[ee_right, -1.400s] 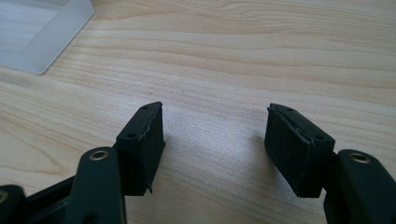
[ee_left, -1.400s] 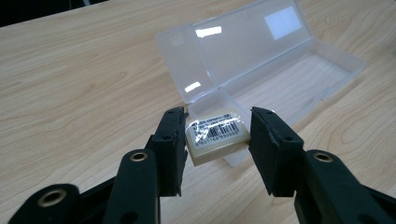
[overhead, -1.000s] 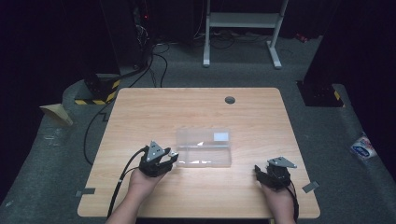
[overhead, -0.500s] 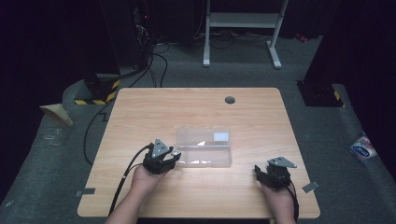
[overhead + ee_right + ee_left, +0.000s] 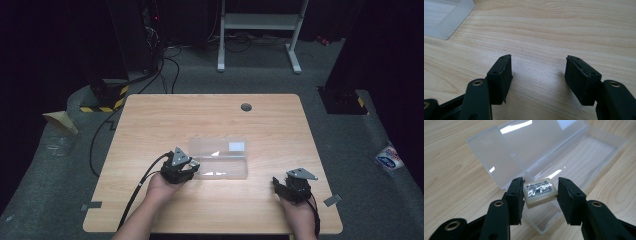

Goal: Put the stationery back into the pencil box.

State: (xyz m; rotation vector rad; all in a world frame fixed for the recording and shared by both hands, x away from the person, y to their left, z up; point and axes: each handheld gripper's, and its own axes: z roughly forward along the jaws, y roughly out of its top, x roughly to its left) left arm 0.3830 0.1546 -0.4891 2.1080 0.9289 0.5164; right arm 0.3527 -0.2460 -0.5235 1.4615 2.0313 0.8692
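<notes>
Left gripper around eraser above open box

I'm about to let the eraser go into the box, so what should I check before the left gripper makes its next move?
1. Clear plastic box open, lid folded back: ok.
2. Eraser between the left gripper jaws: ok, though one jaw stands apart from it, so whether it is gripped or already loose: cannot tell.
3. Eraser over the box's near end, not the table: ok.
4. Box tray free of other items where it shows: ok.
5. Right gripper open, holding nothing, apart from the box: ok.
6. Eraser resting on the tray floor or hanging above it: cannot tell.
</notes>
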